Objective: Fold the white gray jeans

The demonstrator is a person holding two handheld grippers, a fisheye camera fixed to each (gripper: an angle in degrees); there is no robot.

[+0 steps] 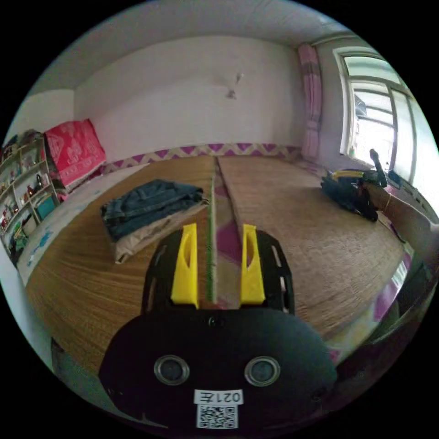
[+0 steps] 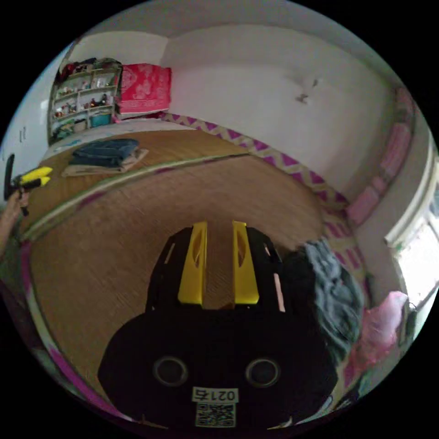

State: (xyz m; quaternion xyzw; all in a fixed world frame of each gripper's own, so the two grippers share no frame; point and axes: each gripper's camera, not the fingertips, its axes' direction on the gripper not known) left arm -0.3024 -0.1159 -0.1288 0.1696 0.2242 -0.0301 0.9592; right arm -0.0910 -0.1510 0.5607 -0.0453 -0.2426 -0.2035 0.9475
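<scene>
The right gripper, jaws parted and empty, hangs just beside a dark crumpled heap (probably the jeans, though blurred) off its right flank, far nearer than the open, empty left gripper over the mat.

The left gripper is held level, its two yellow jaws parted with a gap between them and nothing in it. The right gripper is also parted and holds nothing. In the left gripper view, the person's forearm reaches in from the right, its hand grasping the right gripper's handle.
</scene>
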